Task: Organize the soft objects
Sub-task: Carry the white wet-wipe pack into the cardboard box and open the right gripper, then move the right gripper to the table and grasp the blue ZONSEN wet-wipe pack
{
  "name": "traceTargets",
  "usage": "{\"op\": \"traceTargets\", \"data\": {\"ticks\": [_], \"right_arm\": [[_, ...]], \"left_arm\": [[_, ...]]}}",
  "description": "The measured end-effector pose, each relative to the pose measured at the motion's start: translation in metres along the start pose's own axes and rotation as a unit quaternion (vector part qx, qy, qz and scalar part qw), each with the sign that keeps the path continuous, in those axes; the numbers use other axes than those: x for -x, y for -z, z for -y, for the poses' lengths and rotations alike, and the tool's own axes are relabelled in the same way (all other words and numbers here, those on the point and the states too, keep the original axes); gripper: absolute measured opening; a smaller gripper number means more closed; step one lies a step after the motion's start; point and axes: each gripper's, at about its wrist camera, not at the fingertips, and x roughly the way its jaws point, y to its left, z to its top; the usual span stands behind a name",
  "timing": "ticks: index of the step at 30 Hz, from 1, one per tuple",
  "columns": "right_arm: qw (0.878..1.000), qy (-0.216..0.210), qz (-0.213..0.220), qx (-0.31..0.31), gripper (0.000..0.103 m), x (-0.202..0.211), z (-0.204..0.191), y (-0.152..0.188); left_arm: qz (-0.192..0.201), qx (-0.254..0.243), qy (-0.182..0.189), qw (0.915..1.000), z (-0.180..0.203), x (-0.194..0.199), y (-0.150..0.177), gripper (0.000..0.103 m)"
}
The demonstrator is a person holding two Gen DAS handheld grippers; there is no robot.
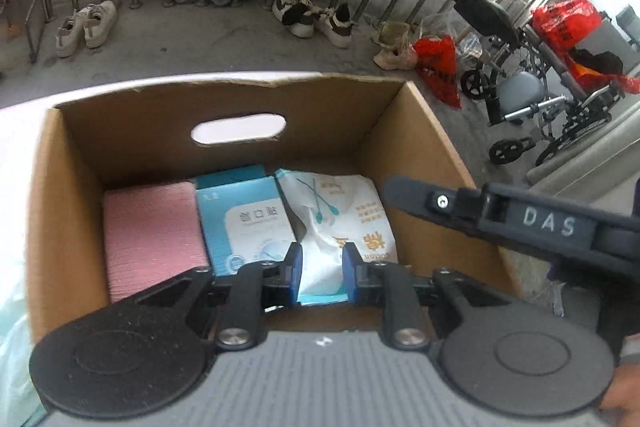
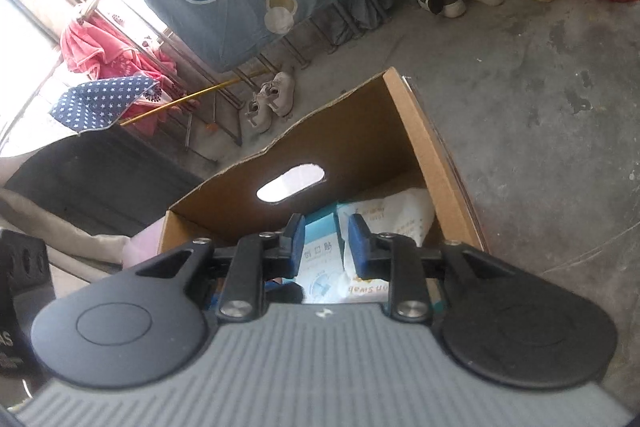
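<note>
Cardboard box (image 1: 416,131) sits on the concrete floor (image 1: 224,43) and already holds 3 soft items in a row along its bottom: a pink folded cloth (image 1: 154,239) at the left, a blue-and-white plaster pack (image 1: 248,223) in the middle, and a white swab bag (image 1: 340,223) at the right. They lie side by side and touching, probably so the row fills the box neatly. The left gripper (image 1: 321,269) hovers above the swab bag, its fingers (image 1: 295,267) slightly parted with nothing pinched between them. The right gripper (image 2: 327,247) hangs over the box's near edge, fingers likewise a little apart and empty. Both look free for another item.
</note>
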Motion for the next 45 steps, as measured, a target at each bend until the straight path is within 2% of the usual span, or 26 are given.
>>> {"op": "traceTargets", "data": {"ticks": [5,8,9,12,16,18,20,26,33,36,42,45], "right_arm": [[1.000,-0.013,0.012,-0.008,0.027,0.028,-0.015,0.005],[0.999,-0.042,0.027,-0.011,0.035,0.062,-0.029,0.015],[0.998,-0.053,0.031,-0.011,0.043,0.072,-0.033,0.019],[0.996,-0.084,0.038,-0.010,0.051,0.096,-0.050,0.035],[0.992,-0.120,0.025,-0.015,0.055,0.115,-0.078,0.061],[0.991,-0.134,0.012,-0.011,0.056,0.117,-0.093,0.076],[0.989,-0.145,-0.005,-0.003,0.057,0.116,-0.110,0.089],[0.982,-0.175,-0.070,0.017,0.059,0.089,-0.170,0.129],[0.968,-0.220,-0.118,0.035,0.061,0.047,-0.243,0.163],[0.961,-0.233,-0.143,0.040,0.061,0.022,-0.270,0.180],[0.953,-0.226,-0.197,0.041,0.061,-0.038,-0.318,0.209],[0.952,-0.208,-0.221,0.044,0.061,-0.076,-0.341,0.217]], "left_arm": [[0.031,-0.006,-0.008,0.9995,-0.008,0.045,0.006,0.041],[0.050,-0.012,-0.017,0.9985,-0.017,0.079,0.018,0.054],[0.057,-0.012,-0.020,0.9981,-0.021,0.091,0.023,0.057],[0.069,-0.016,-0.027,0.9971,-0.036,0.126,0.043,0.063],[0.094,-0.021,-0.044,0.9944,-0.065,0.172,0.075,0.071],[0.109,-0.025,-0.061,0.9918,-0.081,0.194,0.092,0.076],[0.126,-0.024,-0.083,0.9882,-0.099,0.217,0.110,0.076],[0.167,-0.016,-0.154,0.9736,-0.158,0.277,0.163,0.076],[0.205,0.015,-0.247,0.9471,-0.222,0.324,0.221,0.076],[0.210,0.022,-0.270,0.9395,-0.240,0.325,0.241,0.076],[0.214,-0.008,-0.283,0.9350,-0.253,0.292,0.257,0.075],[0.222,-0.023,-0.271,0.9363,-0.261,0.271,0.258,0.074]]}}
